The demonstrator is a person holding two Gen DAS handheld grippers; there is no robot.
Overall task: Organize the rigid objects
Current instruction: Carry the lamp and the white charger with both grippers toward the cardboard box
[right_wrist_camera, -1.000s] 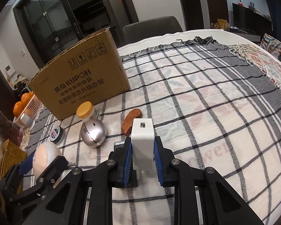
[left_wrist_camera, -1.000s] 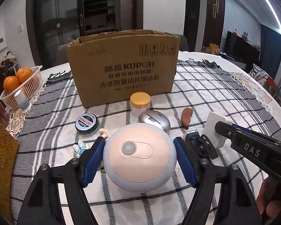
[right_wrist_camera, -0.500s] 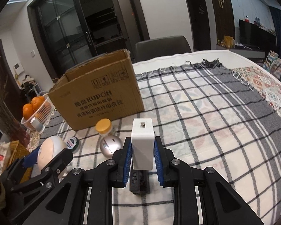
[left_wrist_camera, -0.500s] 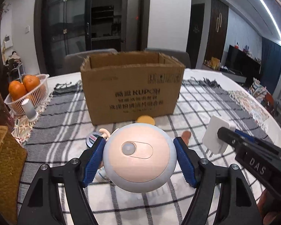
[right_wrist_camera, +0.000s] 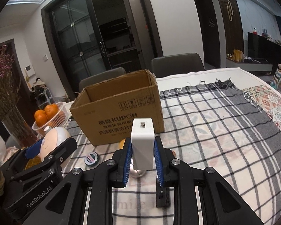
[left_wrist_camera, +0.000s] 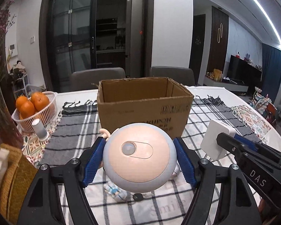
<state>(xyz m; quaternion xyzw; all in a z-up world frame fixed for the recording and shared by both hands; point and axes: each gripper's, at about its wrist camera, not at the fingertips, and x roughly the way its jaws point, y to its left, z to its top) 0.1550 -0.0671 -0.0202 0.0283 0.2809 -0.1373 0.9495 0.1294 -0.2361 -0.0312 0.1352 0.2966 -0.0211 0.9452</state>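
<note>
- Fingers [left_wrist_camera: 92, 164] of the left gripper [left_wrist_camera: 139, 166] clenched on the round night light [left_wrist_camera: 139, 157], blue pads pressed to its curved sides; held off the desk, short of the cardboard box [left_wrist_camera: 144, 110] and about level with its near wall.
- Fingers [right_wrist_camera: 127, 159] of the right gripper [right_wrist_camera: 142, 161] clenched on the white charger block [right_wrist_camera: 142, 142], upright between the pads, likewise in the air short of the box's near wall.
- Likely next: carrying both over the box's near rim and letting go inside.
- Risk with the night light: smooth and domed, gripped only across its widest part, so liable to squirt out forward or down on any jolt.
- Risk with the charger block: tall above the pads, so apt to pivot if its lower end catches the box's rim.
- Risk between the two: grippers close side by side in front of the box, so converging on the same opening could knock one held thing against the other.
- Box's top edge ragged and torn, easy to snag; too low a pass would shove the light box back.
- Open room: box mouth wide and unobstructed; plaid cloth [right_wrist_camera: 206, 123] right of the box bare; fruit basket [left_wrist_camera: 37, 112] left of the box, well apart.
- Small figurine [left_wrist_camera: 115, 191] and round tin [right_wrist_camera: 91, 158] lie on the desk in front of the box, under the lifted grippers; dropping low there would hit them.
</note>
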